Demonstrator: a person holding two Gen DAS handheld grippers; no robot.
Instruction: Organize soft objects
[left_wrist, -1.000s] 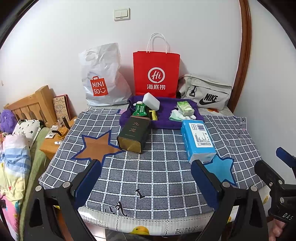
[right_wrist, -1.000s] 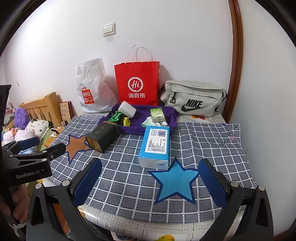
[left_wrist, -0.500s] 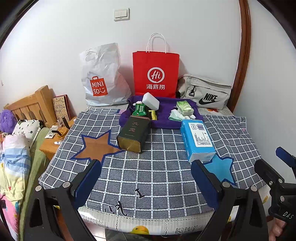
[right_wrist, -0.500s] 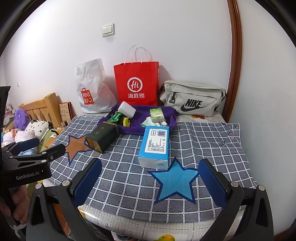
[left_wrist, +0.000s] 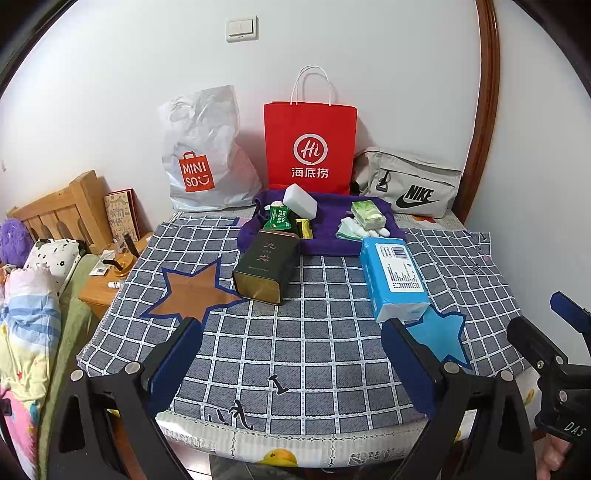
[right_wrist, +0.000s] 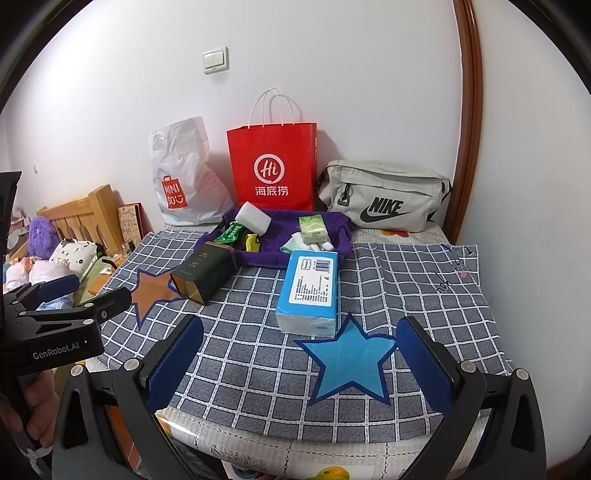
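A blue tissue pack (left_wrist: 393, 277) (right_wrist: 310, 290) lies on the checked cloth beside a dark green tin (left_wrist: 266, 266) (right_wrist: 205, 269). Behind them a purple tray (left_wrist: 328, 243) (right_wrist: 266, 254) holds a white sponge (left_wrist: 301, 201) (right_wrist: 253, 218), a green sachet (left_wrist: 277, 217), a green tissue packet (left_wrist: 368, 214) (right_wrist: 313, 228) and white wipes (left_wrist: 360, 231). My left gripper (left_wrist: 291, 363) is open and empty near the front edge. My right gripper (right_wrist: 299, 363) is open and empty, to its right.
A Miniso bag (left_wrist: 205, 155), a red paper bag (left_wrist: 309, 147) and a grey Nike bag (left_wrist: 410, 184) stand against the wall. A wooden headboard (left_wrist: 59, 210), a bedside stand and bedding (left_wrist: 26, 314) lie left of the table. A brown star (left_wrist: 192, 291) and a blue star (right_wrist: 349, 363) mark the cloth.
Both grippers have barely moved; the view has shifted very slightly. Nothing on the table has moved.
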